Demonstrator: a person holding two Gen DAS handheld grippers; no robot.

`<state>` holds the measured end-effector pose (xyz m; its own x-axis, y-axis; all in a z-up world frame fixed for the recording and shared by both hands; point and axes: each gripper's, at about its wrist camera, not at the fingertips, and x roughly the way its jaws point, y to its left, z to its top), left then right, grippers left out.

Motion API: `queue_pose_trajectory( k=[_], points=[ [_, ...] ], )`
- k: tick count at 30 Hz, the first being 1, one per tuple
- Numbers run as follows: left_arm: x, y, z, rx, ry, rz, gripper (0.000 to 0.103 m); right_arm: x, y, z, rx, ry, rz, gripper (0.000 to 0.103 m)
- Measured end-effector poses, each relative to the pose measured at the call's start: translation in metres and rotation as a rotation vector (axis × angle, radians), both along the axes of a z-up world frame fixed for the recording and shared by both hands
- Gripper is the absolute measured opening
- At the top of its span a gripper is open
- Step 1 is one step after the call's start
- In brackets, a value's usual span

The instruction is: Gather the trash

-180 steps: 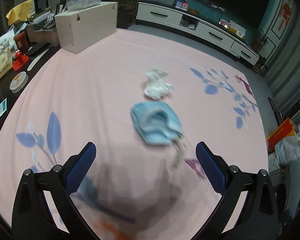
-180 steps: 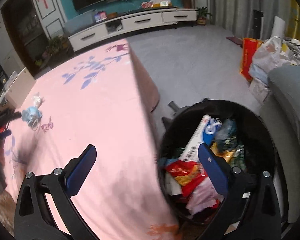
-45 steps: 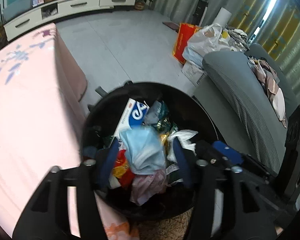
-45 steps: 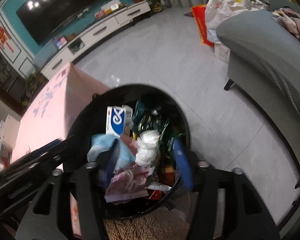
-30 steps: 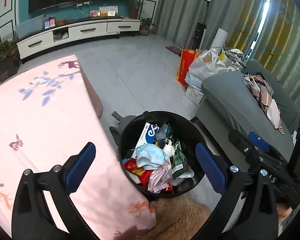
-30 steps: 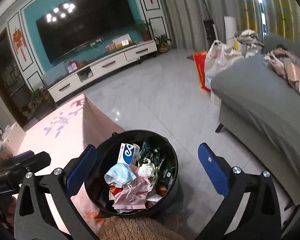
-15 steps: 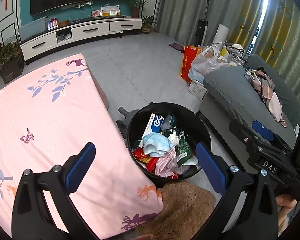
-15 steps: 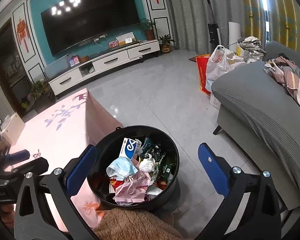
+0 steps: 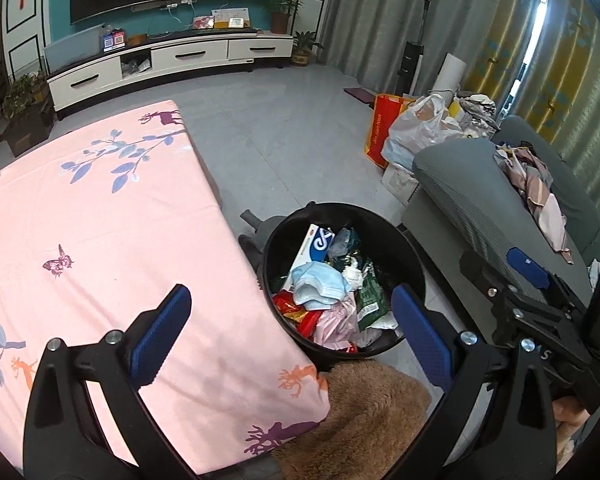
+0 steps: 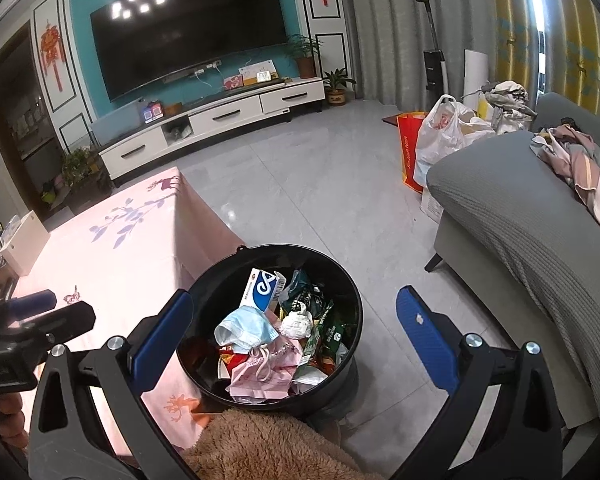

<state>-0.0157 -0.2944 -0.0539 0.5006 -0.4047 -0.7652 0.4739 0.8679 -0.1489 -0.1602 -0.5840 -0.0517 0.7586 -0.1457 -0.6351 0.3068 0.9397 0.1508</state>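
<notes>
A round black trash bin [image 9: 392, 240] stands on the floor beside the pink-clothed table [image 9: 100, 216]. It also shows in the right wrist view [image 10: 220, 280]. Inside lie a light blue face mask [image 9: 318, 282] [image 10: 246, 328], a crumpled white tissue [image 10: 298, 325], a blue-and-white box [image 10: 264, 289] and several wrappers. My left gripper [image 9: 292, 326] is open and empty, held high above the table corner and bin. My right gripper [image 10: 292, 324] is open and empty, high above the bin.
A grey sofa [image 10: 520, 220] with clothes on it stands to the right of the bin. Plastic bags [image 10: 444, 132] sit on the floor beyond it. A white TV cabinet [image 10: 220, 120] runs along the far wall. A brown fleece sleeve [image 10: 268, 448] is at the bottom.
Both grippers held the mask and tissue over the bin, opened and dropped them in, then rose up and back. The bin now looks smaller and farther below.
</notes>
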Motion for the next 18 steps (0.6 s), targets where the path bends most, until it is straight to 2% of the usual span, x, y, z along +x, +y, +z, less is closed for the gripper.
queue_pose_trajectory(
  k=[18],
  points=[
    [-0.0075, -0.0026, -0.0054, -0.007, 0.012, -0.035, 0.1, 0.0036, 0.0072, -0.0011, -0.01, 0.011, 0.016, 0.1]
  ],
)
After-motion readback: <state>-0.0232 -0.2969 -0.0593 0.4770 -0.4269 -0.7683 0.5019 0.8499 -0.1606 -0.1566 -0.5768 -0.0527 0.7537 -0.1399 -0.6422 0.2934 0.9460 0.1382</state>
